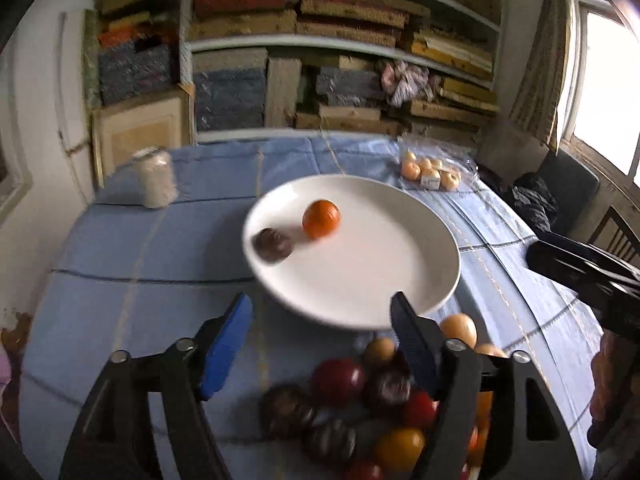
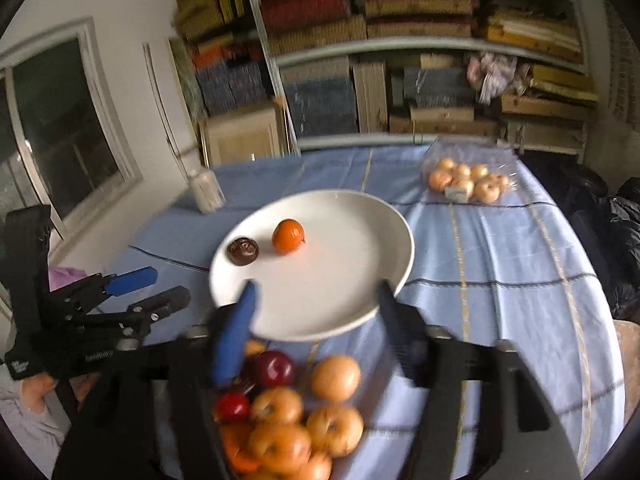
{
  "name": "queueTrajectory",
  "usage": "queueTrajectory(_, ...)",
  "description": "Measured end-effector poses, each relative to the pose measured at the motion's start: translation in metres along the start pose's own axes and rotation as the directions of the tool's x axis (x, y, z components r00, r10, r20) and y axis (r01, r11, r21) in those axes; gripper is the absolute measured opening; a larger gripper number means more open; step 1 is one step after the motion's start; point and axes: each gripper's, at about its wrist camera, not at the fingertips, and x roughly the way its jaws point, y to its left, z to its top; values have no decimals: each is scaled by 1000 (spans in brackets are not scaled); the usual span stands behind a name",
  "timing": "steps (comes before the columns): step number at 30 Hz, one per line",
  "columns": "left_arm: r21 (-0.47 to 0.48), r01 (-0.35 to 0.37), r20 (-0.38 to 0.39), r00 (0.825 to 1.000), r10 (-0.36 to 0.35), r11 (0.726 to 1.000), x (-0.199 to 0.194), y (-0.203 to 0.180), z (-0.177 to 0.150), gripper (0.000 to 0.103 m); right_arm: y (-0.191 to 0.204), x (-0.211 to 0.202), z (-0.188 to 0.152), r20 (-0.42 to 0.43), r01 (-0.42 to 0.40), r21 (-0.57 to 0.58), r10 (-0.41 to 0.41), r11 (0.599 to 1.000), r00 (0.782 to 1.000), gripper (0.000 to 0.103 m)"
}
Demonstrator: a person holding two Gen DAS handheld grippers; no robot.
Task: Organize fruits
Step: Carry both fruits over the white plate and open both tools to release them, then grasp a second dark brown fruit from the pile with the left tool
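The left gripper (image 1: 322, 316) has its blue-padded fingers (image 1: 226, 344) spread wide with nothing between them, hanging above the near rim of the white plate (image 1: 360, 276). The right gripper (image 2: 316, 304) likewise holds its fingers (image 2: 236, 332) apart and empty over the plate's near edge. On the plate lie an orange fruit (image 1: 321, 218) and, just beside it, a dark brown fruit (image 1: 273, 245), apart from each other. Below the fingers, near the plate, sits a heap of loose fruits (image 2: 288, 412), red, dark and yellow-orange. Farther back on the blue checked tablecloth (image 2: 500, 264) rest a clear bag of pale fruits (image 2: 468, 180) and a small pale jar (image 1: 156, 178).
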Motion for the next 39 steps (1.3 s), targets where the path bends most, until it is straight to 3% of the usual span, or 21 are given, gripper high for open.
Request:
queueTrajectory(1, -6, -6, 14, 1000, 6, 1000, -10, 2, -9, 80, 2, -10, -14, 26, -5, -2, 5, 1000, 1000, 85)
queueTrajectory(6, -46, -9, 36, 999, 10, 999, -32, 9, -62, 83, -4, -25, -74, 59, -2, 14, 1, 1000, 998, 87)
queueTrajectory(7, -57, -11, 39, 999, 13, 998, -31, 12, -71, 83, -8, -26, -81, 36, 21, 31, -22, 999, 999, 87)
queueTrajectory(10, -74, -38, 18, 999, 40, 997, -24, 19, -89, 83, -23, -37, -81, 84, -28, 108, 19, 994, 996, 93)
queueTrajectory(14, -74, -81, 17, 996, 82, 994, -19, 26, -86, 83, -41, -36, -81, 87, -43, 195, 27, 980, 996, 95)
queueTrajectory(19, 42, -163, -19, 986, 164, 986, 7, 16, -74, 83, -41, -34, -83, 71, -38, 194, 25, 980, 997, 95)
queueTrajectory(23, 75, -128, -81, 988, 134, 989, 25, 14, -72, 83, -39, -32, -82, 59, -35, 188, 25, 982, 998, 96)
queueTrajectory(27, 15, -70, -134, 988, 72, 997, 38, 28, -69, 84, -37, -27, -82, 39, -34, 185, 27, 982, 999, 96)
queueTrajectory(32, -105, -65, -190, 981, 44, 992, 49, 61, -67, 83, -36, -24, -84, 26, -30, 179, 26, 983, 999, 96)
queueTrajectory(34, -32, -140, -208, 969, 131, 990, 49, 57, -68, 80, -36, -24, -83, 24, -30, 180, 26, 983, 999, 96)
queueTrajectory(35, -12, -143, -214, 967, 137, 990, 51, 54, -68, 78, -36, -23, -83, 21, -30, 178, 26, 984, 999, 96)
queueTrajectory(39, 75, -95, -197, 974, 108, 993, 48, 36, -69, 52, -33, -22, -84, 15, -23, 160, 21, 987, 1000, 96)
